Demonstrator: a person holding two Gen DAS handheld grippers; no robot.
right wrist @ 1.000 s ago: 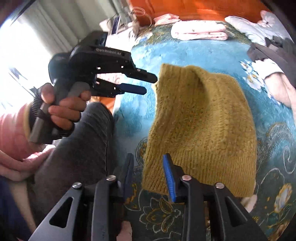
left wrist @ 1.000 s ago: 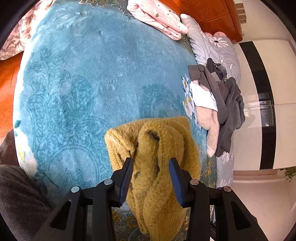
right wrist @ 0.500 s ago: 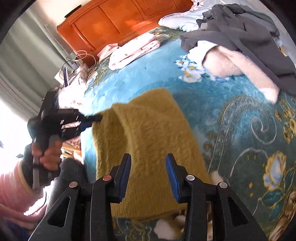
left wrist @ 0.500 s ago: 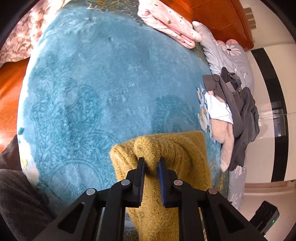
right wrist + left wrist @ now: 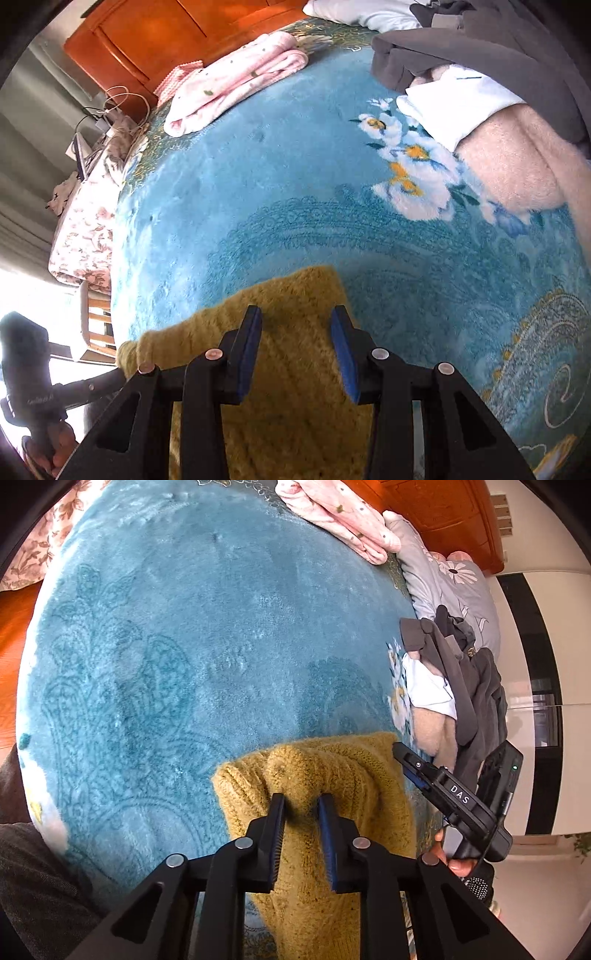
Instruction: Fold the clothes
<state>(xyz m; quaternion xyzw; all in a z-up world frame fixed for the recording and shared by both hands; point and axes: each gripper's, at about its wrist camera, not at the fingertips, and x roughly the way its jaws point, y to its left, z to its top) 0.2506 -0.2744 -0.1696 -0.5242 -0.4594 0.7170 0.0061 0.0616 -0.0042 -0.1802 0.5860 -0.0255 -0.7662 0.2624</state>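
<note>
Mustard knit sweater (image 5: 332,771) bunches, pinched by left hand-held gripper (image 5: 301,801); right hand-held gripper (image 5: 295,321) gapes wide.

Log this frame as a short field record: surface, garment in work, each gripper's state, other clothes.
surface: teal plush floral blanket
garment: mustard-yellow knitted sweater, partly folded
left gripper: shut on a bunched ridge of the sweater
right gripper: open, over the sweater's far edge
other clothes: folded pink spotted garment; unfolded dark grey garment heaped with pale items
</note>
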